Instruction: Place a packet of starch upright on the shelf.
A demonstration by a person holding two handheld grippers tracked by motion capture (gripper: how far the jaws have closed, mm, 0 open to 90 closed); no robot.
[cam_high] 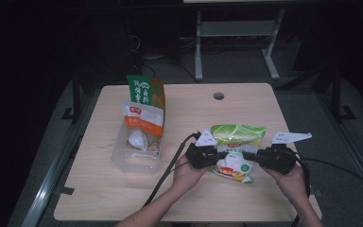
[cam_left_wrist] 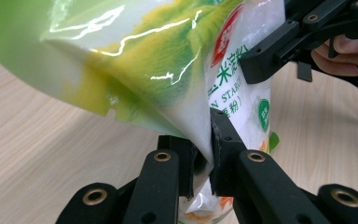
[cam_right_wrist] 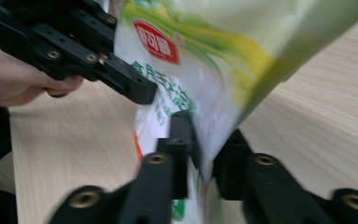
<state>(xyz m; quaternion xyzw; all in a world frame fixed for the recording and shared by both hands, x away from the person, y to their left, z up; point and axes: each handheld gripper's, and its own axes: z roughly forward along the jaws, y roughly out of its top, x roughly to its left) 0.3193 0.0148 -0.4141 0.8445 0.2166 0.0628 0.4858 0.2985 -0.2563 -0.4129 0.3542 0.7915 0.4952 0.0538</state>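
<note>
The green and white starch bag (cam_left_wrist: pixel 177 70) carries a red oval brand seal with white characters too slanted to read for certain; it shows in the right gripper view (cam_right_wrist: pixel 161 42). Beneath the seal runs a column of green Chinese characters, among them "米淀粉", and in the left gripper view the Latin letters "N STAR", cut off at both ends. On the green and orange packet (cam_high: pixel 145 91) standing in the clear bin (cam_high: pixel 123 161), white characters show but stay unreadable.
</note>
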